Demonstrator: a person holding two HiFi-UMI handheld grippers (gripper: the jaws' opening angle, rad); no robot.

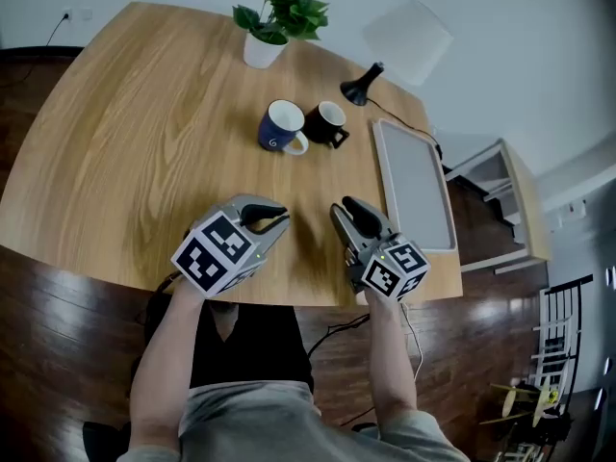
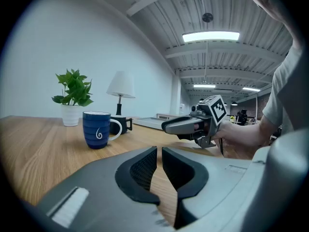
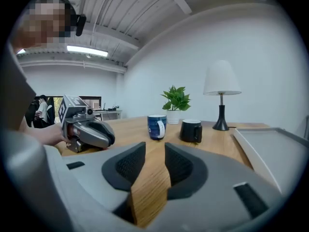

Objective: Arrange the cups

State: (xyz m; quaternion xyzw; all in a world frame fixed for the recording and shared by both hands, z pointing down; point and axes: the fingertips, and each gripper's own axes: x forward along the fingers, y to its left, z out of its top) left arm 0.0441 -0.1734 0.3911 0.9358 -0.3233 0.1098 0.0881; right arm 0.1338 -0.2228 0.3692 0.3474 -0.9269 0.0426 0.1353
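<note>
The counter (image 1: 125, 114) is pale wood with a straight grain and a rounded outline, and its left half is bare. At its near edge the left tongs (image 1: 274, 221), a grey shell with black ribbed pads, are released. Their pads are almost together, with only a thin slit of wood showing between them. Far across the counter a leafy plant (image 1: 265, 46) stands in a smooth white pot close to the far edge.

Nearer than the pot, the 2 cups sit upright side by side, just apart. The glossy blue cup (image 1: 281, 126) is on the left, with a white handle and a white swirl. The matte black cup (image 1: 325, 121) is on the right. A clear band of wood separates them from both tongs.

The right tongs (image 1: 346, 207) are also released, their pads parted wider over bare wood. Further right stands a lamp (image 1: 361, 87) with a black base and a white shade. A flat grey rectangular tray (image 1: 416, 186) lies along the right edge.
</note>
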